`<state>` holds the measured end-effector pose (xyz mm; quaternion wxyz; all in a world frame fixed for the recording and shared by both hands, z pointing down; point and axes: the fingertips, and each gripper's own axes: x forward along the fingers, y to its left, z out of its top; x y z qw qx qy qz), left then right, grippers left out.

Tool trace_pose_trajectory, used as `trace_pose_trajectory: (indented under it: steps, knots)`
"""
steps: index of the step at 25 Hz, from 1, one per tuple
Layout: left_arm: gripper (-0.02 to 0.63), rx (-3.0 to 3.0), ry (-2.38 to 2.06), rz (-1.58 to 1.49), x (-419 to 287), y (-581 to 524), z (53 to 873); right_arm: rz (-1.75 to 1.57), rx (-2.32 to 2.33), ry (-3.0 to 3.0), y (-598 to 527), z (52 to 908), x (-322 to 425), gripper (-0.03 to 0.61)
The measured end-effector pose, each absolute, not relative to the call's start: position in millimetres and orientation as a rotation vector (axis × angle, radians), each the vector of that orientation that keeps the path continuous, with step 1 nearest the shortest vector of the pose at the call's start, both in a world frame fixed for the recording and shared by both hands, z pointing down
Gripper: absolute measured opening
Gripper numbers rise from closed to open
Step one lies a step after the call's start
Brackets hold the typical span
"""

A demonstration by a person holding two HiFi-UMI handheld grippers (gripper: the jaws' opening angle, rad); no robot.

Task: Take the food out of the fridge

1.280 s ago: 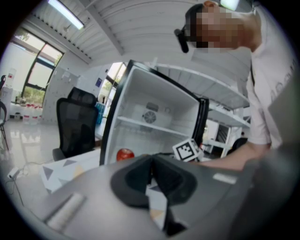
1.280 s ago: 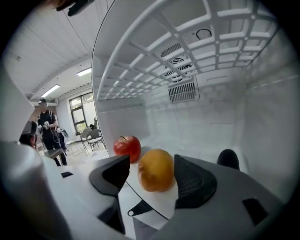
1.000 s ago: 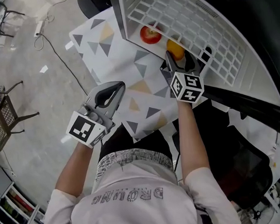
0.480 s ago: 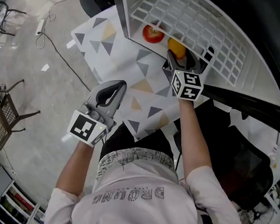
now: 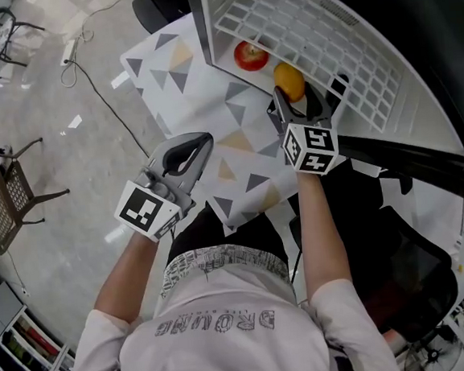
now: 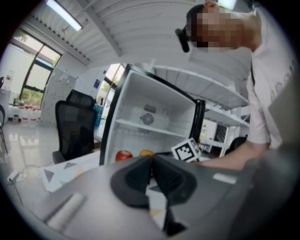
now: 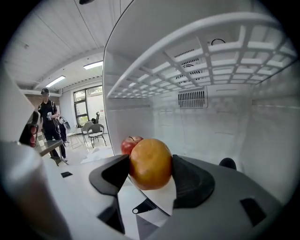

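An orange point(image 5: 287, 79) sits on the floor of the open fridge point(image 5: 415, 59), under its white wire shelf point(image 5: 341, 46). My right gripper point(image 5: 293, 96) is shut on the orange point(image 7: 150, 163), with both dark pads pressed against its sides. A red apple point(image 5: 250, 55) lies just left of it, and in the right gripper view this apple point(image 7: 127, 143) peeks out behind the orange. My left gripper point(image 5: 196, 143) hovers over the patterned table, shut with nothing between its jaws point(image 6: 152, 164). In the left gripper view the apple point(image 6: 123, 155) and orange point(image 6: 146, 153) show in the fridge.
The fridge stands on a white table point(image 5: 182, 80) printed with grey and tan triangles. A black office chair point(image 6: 75, 126) stands left of the fridge. Cables point(image 5: 84, 64) and a wire chair point(image 5: 7, 192) are on the floor to the left. A person point(image 7: 49, 126) stands far off.
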<state>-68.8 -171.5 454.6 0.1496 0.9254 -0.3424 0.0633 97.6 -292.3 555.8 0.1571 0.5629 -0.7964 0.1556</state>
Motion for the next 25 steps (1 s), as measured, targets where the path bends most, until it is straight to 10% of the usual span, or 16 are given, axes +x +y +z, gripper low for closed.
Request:
trace_pose_trajectory:
  steps: [25]
  knots:
    - [0.009, 2.764, -0.991, 0.108, -71, -127, 393, 0.301, 1.603, -2.435, -205, 438, 74, 0.279]
